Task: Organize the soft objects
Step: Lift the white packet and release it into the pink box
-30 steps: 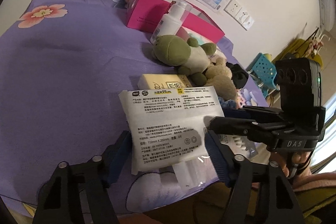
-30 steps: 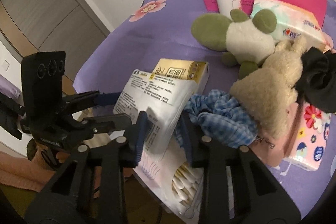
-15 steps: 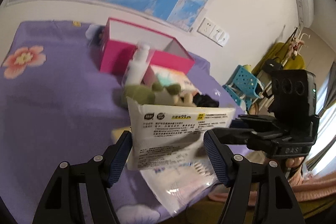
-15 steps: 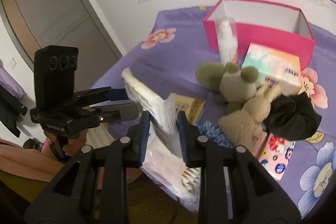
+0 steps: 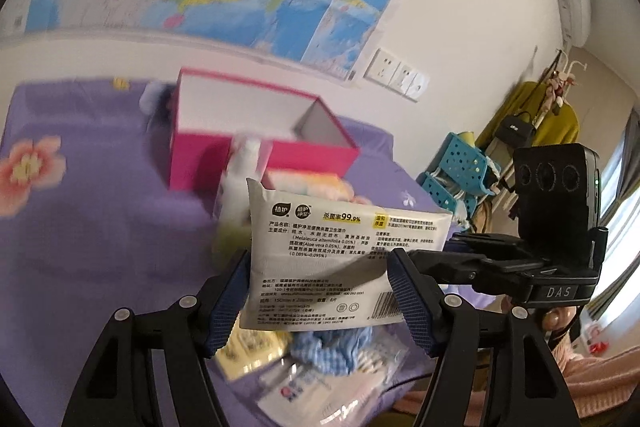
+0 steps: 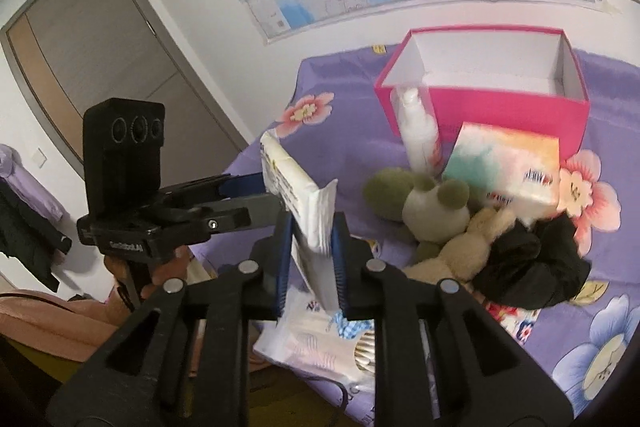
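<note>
My right gripper (image 6: 312, 251) is shut on the edge of a white pack of wet wipes (image 6: 300, 195) and holds it in the air above the table's near edge. In the left wrist view the pack (image 5: 336, 259) hangs between the fingers of my left gripper (image 5: 316, 299), which is open; its pads stand at the pack's sides. The right gripper's body (image 5: 520, 267) reaches in from the right there. An open pink box (image 6: 480, 95) stands at the back of the purple flowered cloth (image 6: 340, 115). A green plush (image 6: 424, 203), a beige plush (image 6: 460, 251) and a black scrunchie (image 6: 532, 267) lie in front of it.
A white pump bottle (image 6: 420, 131) and a tissue pack (image 6: 504, 167) stand before the box. A blue checked scrunchie (image 5: 332, 347), a cotton swab bag (image 6: 320, 343) and a yellow box (image 5: 252, 343) lie at the near edge. A wall with a map is behind.
Both grippers have risen from the table with the wipes pack; it left the yellow box and swab bag and now hangs in the air, tilted upright.
</note>
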Action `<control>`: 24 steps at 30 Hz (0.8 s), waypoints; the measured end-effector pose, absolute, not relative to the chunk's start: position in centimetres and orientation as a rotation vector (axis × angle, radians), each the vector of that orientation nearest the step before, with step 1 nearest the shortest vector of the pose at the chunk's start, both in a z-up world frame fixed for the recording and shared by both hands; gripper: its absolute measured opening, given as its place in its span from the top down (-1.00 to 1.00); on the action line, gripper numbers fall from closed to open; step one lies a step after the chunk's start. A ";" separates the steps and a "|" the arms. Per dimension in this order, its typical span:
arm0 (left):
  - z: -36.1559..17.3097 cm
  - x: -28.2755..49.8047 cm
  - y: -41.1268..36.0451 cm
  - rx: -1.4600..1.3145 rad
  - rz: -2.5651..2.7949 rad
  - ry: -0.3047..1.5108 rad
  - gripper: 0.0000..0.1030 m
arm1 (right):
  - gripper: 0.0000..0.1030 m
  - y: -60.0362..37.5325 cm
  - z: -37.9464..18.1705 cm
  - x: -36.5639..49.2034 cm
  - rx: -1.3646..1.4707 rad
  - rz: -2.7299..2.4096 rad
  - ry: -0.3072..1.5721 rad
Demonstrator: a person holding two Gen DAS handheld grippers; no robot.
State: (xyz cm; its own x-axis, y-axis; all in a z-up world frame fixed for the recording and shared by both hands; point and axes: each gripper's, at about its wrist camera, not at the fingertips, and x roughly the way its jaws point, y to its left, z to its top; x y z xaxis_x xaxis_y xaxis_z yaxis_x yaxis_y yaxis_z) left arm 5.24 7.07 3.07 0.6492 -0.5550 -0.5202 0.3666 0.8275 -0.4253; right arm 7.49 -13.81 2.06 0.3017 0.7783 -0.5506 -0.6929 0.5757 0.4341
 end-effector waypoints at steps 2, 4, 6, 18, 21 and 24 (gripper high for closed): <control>4.3 6.0 6.9 -0.273 -0.534 0.664 -0.36 | 0.59 -14.0 2.9 8.0 0.129 0.979 0.785; 5.5 7.2 6.6 -0.255 -0.529 0.650 -0.36 | 0.59 -14.3 4.0 8.5 0.137 0.982 0.759; 6.4 8.5 6.6 -0.240 -0.518 0.637 -0.36 | 0.59 -14.5 5.1 9.4 0.142 0.987 0.743; 8.1 17.6 7.3 -0.225 -0.442 0.657 -0.36 | 0.58 -13.8 8.4 18.0 0.184 0.961 0.730; 7.9 19.9 7.5 -0.227 -0.418 0.679 -0.36 | 0.57 -13.1 8.4 20.9 0.191 0.955 0.746; 7.5 22.1 7.6 -0.229 -0.398 0.708 -0.36 | 0.57 -12.6 8.0 23.6 0.200 0.944 0.762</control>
